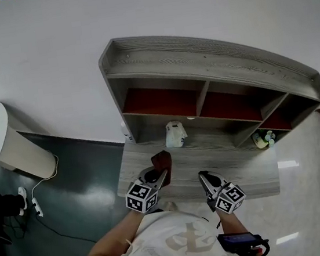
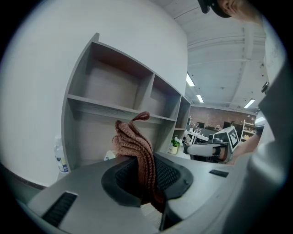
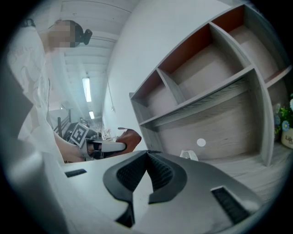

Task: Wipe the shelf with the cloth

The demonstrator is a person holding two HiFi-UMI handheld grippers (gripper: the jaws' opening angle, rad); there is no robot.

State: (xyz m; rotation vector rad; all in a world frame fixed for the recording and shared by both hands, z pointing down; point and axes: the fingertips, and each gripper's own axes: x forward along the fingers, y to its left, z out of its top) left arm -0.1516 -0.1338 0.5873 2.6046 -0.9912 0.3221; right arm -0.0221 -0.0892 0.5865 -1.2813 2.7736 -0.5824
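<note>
Head view: the left gripper (image 1: 156, 177) clamps the brown cloth (image 1: 162, 160) at its tips, over the desk (image 1: 259, 173), with the shelf (image 1: 210, 65) beyond.

Left gripper view: the cloth is pinched between the jaws and sticks up ahead of them.

Right gripper view: the right gripper (image 3: 147, 160) is closed on nothing. The shelf is ahead and the cloth is off to its left.

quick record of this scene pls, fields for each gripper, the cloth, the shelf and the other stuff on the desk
left gripper: shut on the brown knitted cloth, which stands up out of its fingers
right gripper: shut, nothing between its fingers
shelf: grey wood, open compartments, red inside the upper ones, standing on the desk
cloth contact: held in front of the shelf, apparently not touching it
other items: small white object and potted plant in the lowest openings; bottle beside the shelf's left side
</note>
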